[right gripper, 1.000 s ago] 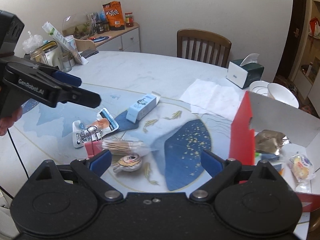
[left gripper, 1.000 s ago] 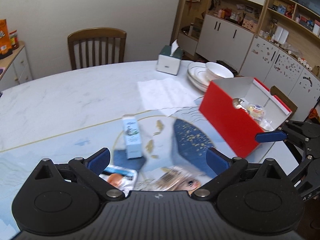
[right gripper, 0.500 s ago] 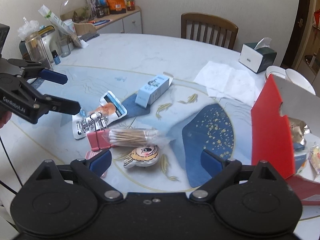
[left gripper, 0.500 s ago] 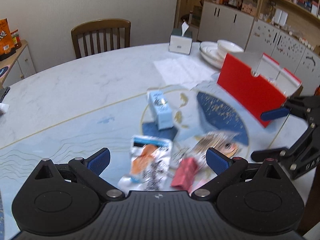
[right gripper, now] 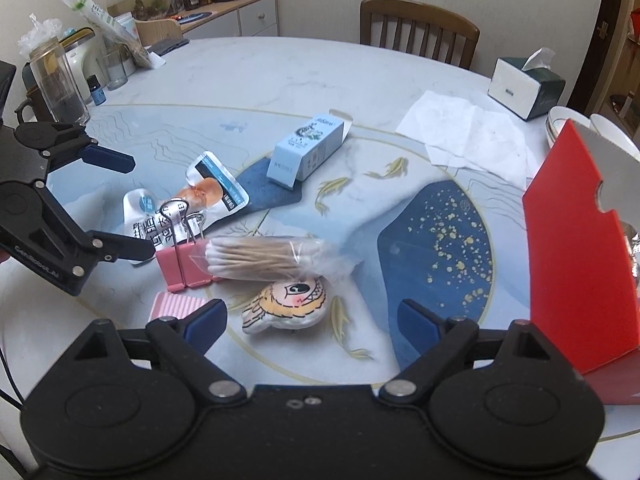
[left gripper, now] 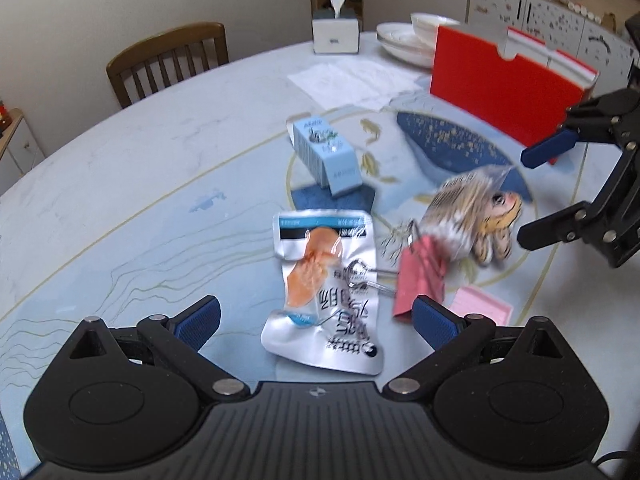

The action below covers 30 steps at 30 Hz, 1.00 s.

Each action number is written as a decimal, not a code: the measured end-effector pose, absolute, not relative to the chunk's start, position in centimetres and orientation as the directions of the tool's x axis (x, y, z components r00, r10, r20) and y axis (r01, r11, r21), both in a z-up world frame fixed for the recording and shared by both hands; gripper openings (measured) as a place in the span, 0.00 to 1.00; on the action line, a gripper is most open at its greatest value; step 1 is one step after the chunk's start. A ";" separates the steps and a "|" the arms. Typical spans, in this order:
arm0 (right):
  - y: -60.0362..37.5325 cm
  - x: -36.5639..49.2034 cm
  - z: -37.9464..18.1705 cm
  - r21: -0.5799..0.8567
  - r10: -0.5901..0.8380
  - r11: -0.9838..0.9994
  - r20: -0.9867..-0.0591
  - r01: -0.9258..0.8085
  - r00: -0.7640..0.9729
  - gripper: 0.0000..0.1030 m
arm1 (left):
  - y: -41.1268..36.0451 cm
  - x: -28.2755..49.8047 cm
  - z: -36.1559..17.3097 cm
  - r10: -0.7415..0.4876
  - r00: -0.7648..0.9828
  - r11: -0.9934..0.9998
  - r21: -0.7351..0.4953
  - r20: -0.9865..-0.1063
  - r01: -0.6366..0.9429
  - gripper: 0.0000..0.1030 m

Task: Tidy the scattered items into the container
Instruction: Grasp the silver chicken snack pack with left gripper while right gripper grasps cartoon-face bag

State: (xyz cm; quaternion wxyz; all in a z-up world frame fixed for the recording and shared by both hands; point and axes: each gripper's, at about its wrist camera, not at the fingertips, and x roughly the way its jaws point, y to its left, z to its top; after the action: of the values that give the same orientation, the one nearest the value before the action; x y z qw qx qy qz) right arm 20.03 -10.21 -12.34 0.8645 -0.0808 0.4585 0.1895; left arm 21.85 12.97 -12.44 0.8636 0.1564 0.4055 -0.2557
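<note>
- Right wrist view shows the right gripper (right gripper: 311,322) with jaws wide but closing, nothing pressed between them; the cream, fish-shaped soft charm (right gripper: 286,304) lies just ahead of them.
- Left gripper (left gripper: 316,320) hangs open and empty over the crinkled silver foil snack pouch (left gripper: 326,292).
- Remaining clutter sits mid-table: the clear bag of cotton swabs (right gripper: 266,260) rests on the pink binder clip (right gripper: 182,266) and touches the charm; the pale blue carton (right gripper: 306,152) lies farther off.
- Red open-topped cardboard box (right gripper: 576,276) stands at the right, well apart from the heap.
- Risks, as I judge them:
  - closing on the charm could snag the swab bag and drag it along;
  - the clip's wire handles overlap the pouch, so lifting the pouch may tip the clip;
  - both grippers work the same heap and could collide.
</note>
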 end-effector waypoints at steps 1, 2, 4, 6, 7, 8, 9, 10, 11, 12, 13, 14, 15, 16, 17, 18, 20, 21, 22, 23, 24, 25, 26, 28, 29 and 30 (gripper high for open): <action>-10.1 20.1 -12.5 0.035 0.253 0.915 -0.826 -0.402 0.504 0.88 | 13.0 22.0 -12.6 -0.315 0.538 0.818 0.063 -0.782 0.571 0.99; -10.0 20.2 -12.6 0.035 0.253 0.914 -0.828 -0.404 0.501 0.88 | 13.0 22.2 -12.9 -0.314 0.537 0.817 0.066 -0.783 0.573 0.99; -9.8 20.3 -12.8 0.033 0.252 0.912 -0.830 -0.408 0.497 0.87 | 12.9 22.5 -13.2 -0.308 0.536 0.815 0.073 -0.786 0.575 0.99; -9.6 20.5 -12.9 0.032 0.251 0.912 -0.833 -0.410 0.493 0.86 | 13.0 22.9 -13.5 -0.312 0.529 0.814 0.066 -0.789 0.578 0.99; -9.5 20.5 -13.0 0.034 0.252 0.911 -0.835 -0.411 0.490 0.85 | 13.2 23.1 -13.7 -0.315 0.522 0.814 0.057 -0.792 0.578 0.99; -9.5 20.6 -13.0 0.033 0.251 0.911 -0.836 -0.412 0.488 0.84 | 13.3 23.3 -13.8 -0.313 0.517 0.816 0.053 -0.797 0.576 0.99; -9.4 20.7 -13.1 0.032 0.251 0.910 -0.837 -0.413 0.487 0.84 | 13.4 23.4 -14.0 -0.309 0.513 0.818 0.051 -0.801 0.572 0.99; -9.4 20.8 -13.1 0.031 0.250 0.910 -0.838 -0.414 0.486 0.83 | 13.4 23.5 -14.2 -0.310 0.508 0.819 0.047 -0.804 0.572 0.98; -9.3 20.9 -13.2 0.031 0.249 0.910 -0.839 -0.415 0.484 0.82 | 13.4 23.6 -14.3 -0.312 0.505 0.818 0.043 -0.805 0.573 0.98; -9.2 21.0 -13.3 0.029 0.247 0.910 -0.841 -0.414 0.482 0.81 | 13.4 23.5 -14.4 -0.313 0.503 0.817 0.042 -0.806 0.575 0.98; -9.2 21.1 -13.4 0.030 0.246 0.910 -0.842 -0.415 0.480 0.80 | 13.3 23.5 -14.5 -0.314 0.501 0.814 0.042 -0.807 0.579 0.98; -9.2 21.2 -13.5 0.030 0.246 0.909 -0.843 -0.415 0.478 0.80 | 13.1 23.5 -14.6 -0.314 0.500 0.812 0.045 -0.807 0.582 0.98; -9.2 21.3 -13.6 0.030 0.245 0.910 -0.844 -0.414 0.477 0.79 | 13.0 23.5 -14.6 -0.319 0.500 0.810 0.042 -0.805 0.585 0.98; -9.1 21.4 -13.6 0.030 0.244 0.910 -0.845 -0.414 0.475 0.78 | 12.9 23.5 -14.6 -0.322 0.499 0.811 0.037 -0.805 0.584 0.97; -9.1 21.4 -13.7 0.031 0.245 0.909 -0.846 -0.415 0.473 0.77 | 12.8 23.6 -14.7 -0.325 0.497 0.813 0.030 -0.805 0.581 0.96; -9.0 21.5 -13.8 0.031 0.245 0.909 -0.848 -0.416 0.470 0.77 | 12.8 23.7 -14.7 -0.331 0.493 0.815 0.019 -0.805 0.579 0.95; -8.9 21.6 -13.9 0.027 0.241 0.908 -0.850 -0.419 0.468 0.76 | 12.6 23.8 -14.6 -0.334 0.495 0.817 0.015 -0.802 0.576 0.93; -8.9 21.7 -14.0 0.027 0.240 0.908 -0.851 -0.419 0.466 0.75 | 12.6 23.8 -14.6 -0.334 0.495 0.817 0.015 -0.802 0.576 0.93; -8.9 21.7 -14.1 0.029 0.241 0.908 -0.853 -0.418 0.464 0.74 | 12.5 23.8 -14.6 -0.336 0.495 0.816 0.015 -0.801 0.578 0.90; -8.9 21.8 -14.2 0.031 0.241 0.908 -0.854 -0.417 0.462 0.73 | 12.5 23.8 -14.6 -0.340 0.497 0.814 0.015 -0.798 0.581 0.86; -8.9 21.8 -14.2 0.033 0.242 0.909 -0.855 -0.417 0.460 0.72 | 12.4 23.8 -14.5 -0.344 0.498 0.811 0.015 -0.796 0.585 0.84; -8.9 21.8 -14.3 0.036 0.243 0.909 -0.856 -0.416 0.457 0.69 | 12.4 23.8 -14.4 -0.347 0.501 0.810 0.017 -0.793 0.587 0.78; -8.8 21.8 -14.3 0.038 0.244 0.908 -0.856 -0.417 0.455 0.68 | 12.4 23.8 -14.3 -0.349 0.503 0.809 0.017 -0.791 0.587 0.72; -8.7 21.9 -14.4 0.037 0.244 0.907 -0.859 -0.420 0.451 0.64 | 12.2 23.7 -14.2 -0.353 0.503 0.806 0.017 -0.789 0.592 0.64; -8.7 21.9 -14.4 0.035 0.242 0.906 -0.860 -0.422 0.449 0.63 | 12.1 23.7 -14.1 -0.357 0.502 0.802 0.018 -0.788 0.597 0.60; -8.6 21.9 -14.5 0.035 0.242 0.906 -0.861 -0.423 0.448 0.60 | 12.1 23.7 -14.1 -0.356 0.502 0.801 0.020 -0.788 0.599 0.60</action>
State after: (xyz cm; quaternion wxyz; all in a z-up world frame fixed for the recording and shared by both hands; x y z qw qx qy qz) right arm 21.87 -8.58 -14.49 0.8459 -0.0927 0.4871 0.1964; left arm 23.66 12.06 -14.11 0.8542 0.1469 0.4133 -0.2793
